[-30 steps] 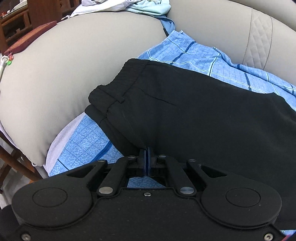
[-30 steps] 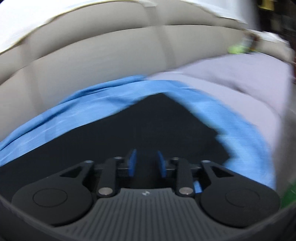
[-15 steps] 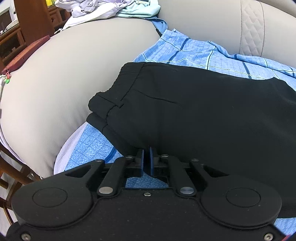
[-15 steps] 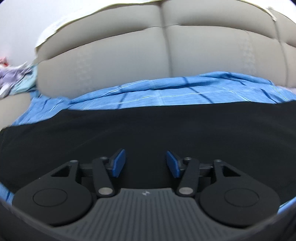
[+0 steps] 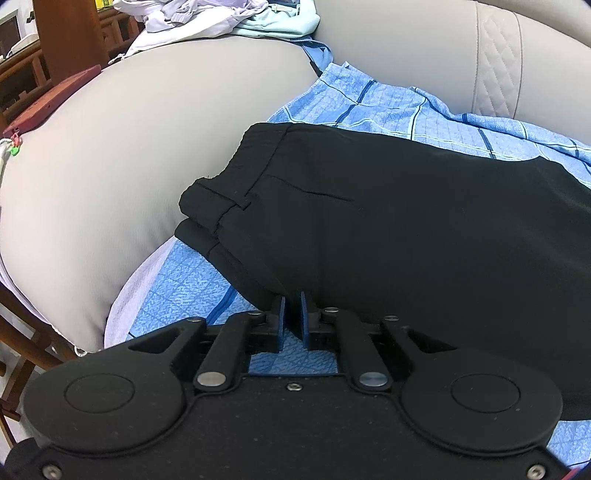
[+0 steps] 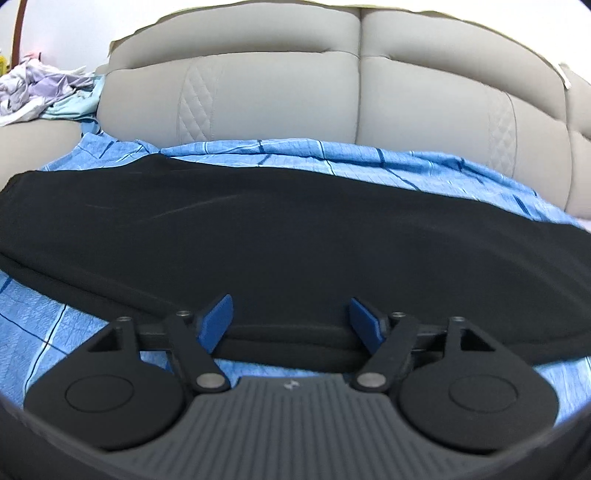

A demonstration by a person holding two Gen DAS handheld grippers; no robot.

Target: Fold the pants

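Black pants [image 5: 406,221] lie flat on a blue checked sheet [image 5: 388,110] over a grey sofa, folded lengthwise, with the waistband toward the left armrest. My left gripper [image 5: 292,301] sits at the near edge of the pants by the waistband, its blue pads a narrow gap apart with the fabric edge at their tips. In the right wrist view the pants [image 6: 295,229] stretch across the frame. My right gripper [image 6: 291,306] is wide open and empty, just at the near edge of the pants.
The grey sofa armrest [image 5: 129,155] bulges at the left, with a pile of loose clothes [image 5: 207,18] on top. The sofa backrest [image 6: 332,92] rises behind the sheet. Wooden furniture [image 5: 55,37] stands beyond the armrest.
My left gripper's pads went from pressed together to slightly apart. My right gripper swung left along the pants and opened wide.
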